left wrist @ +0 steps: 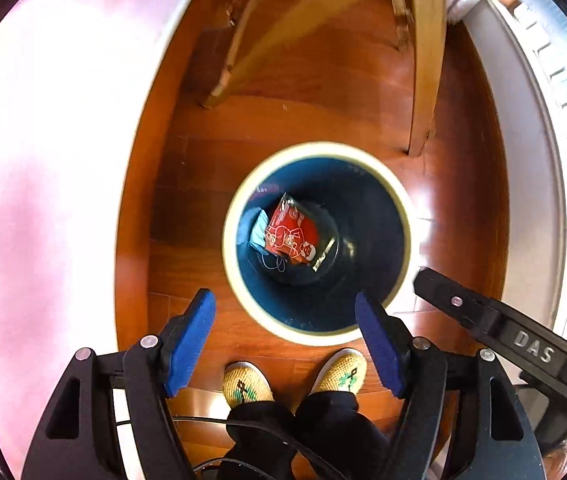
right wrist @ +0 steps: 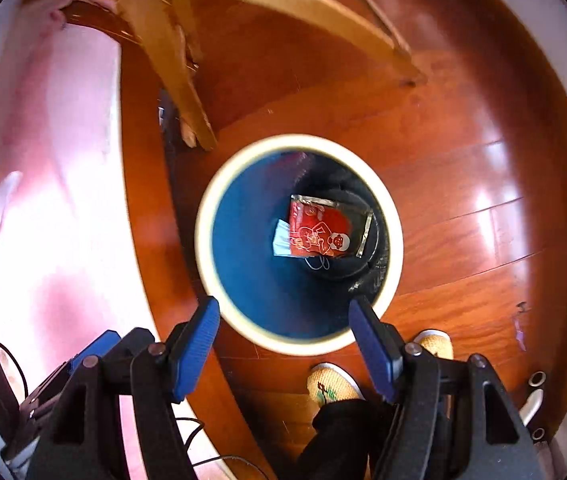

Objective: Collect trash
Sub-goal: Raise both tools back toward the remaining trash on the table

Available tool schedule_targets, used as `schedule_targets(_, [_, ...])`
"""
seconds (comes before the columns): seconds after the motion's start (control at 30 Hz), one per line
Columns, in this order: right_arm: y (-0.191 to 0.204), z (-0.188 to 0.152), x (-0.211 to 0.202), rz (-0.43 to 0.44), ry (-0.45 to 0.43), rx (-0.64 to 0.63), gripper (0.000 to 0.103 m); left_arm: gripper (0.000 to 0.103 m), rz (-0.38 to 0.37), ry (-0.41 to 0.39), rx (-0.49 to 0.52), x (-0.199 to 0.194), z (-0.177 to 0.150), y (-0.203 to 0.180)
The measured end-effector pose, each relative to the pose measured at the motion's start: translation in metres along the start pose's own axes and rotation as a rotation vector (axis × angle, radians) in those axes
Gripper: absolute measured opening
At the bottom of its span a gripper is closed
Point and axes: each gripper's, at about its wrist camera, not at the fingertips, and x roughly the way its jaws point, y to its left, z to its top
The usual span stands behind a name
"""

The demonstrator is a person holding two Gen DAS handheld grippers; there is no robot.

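Two bits of trash are already down in the bin, so that part looks done; I can't spot any more litter on the floor in either view, so no idea what's left. Far left of the frame is a pink-white cloth (left wrist: 43,160), then the wooden floor (left wrist: 203,184). Left tongs (left wrist: 285,340) are spread wide open with nothing between the blue pads. Just above them in the picture sits the round bin (left wrist: 403,208), and at its bottom a blue face mask (left wrist: 257,230) lies touching a red snack wrapper (left wrist: 293,236). Right tongs (right wrist: 283,340) are wide open and empty too, with the wrapper well below them inside the bin.
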Motion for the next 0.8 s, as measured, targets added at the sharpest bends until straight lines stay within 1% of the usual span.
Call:
schedule_targets(0.13, [0.027, -0.012, -0.062, -0.036, -0.018, -0.063, 0.068, 0.071, -0.023, -0.064, -0.042, -0.066, -0.007, 0.003])
schedule_targets(0.2, [0.041, -0.017, -0.093, -0.058, -0.031, -0.097, 0.068, 0.071, -0.020, -0.097, -0.047, -0.097, -0.009, 0.004])
schedule_targets(0.27, [0.056, -0.022, -0.123, -0.079, -0.042, -0.120, 0.068, 0.071, -0.003, -0.135, -0.043, -0.132, -0.012, 0.003])
schedule_targets(0.4, [0.079, -0.033, -0.178, -0.094, -0.072, -0.160, 0.068, 0.071, 0.002, -0.202, -0.027, -0.197, -0.018, 0.001])
schedule_targets(0.5, [0.095, -0.040, -0.215, -0.089, -0.098, -0.176, 0.068, 0.071, 0.019, -0.278, 0.004, -0.249, -0.022, 0.001])
schedule_targets(0.63, [0.118, -0.052, -0.264, -0.079, -0.162, -0.206, 0.068, 0.071, 0.037, -0.381, 0.041, -0.311, -0.022, -0.003])
schedule_targets(0.73, [0.135, -0.058, -0.298, -0.070, -0.222, -0.228, 0.068, 0.072, 0.025, -0.447, 0.060, -0.355, -0.024, -0.009])
schedule_targets(0.8, [0.145, -0.060, -0.320, -0.065, -0.268, -0.243, 0.068, 0.075, 0.015, -0.488, 0.071, -0.377, -0.025, -0.010])
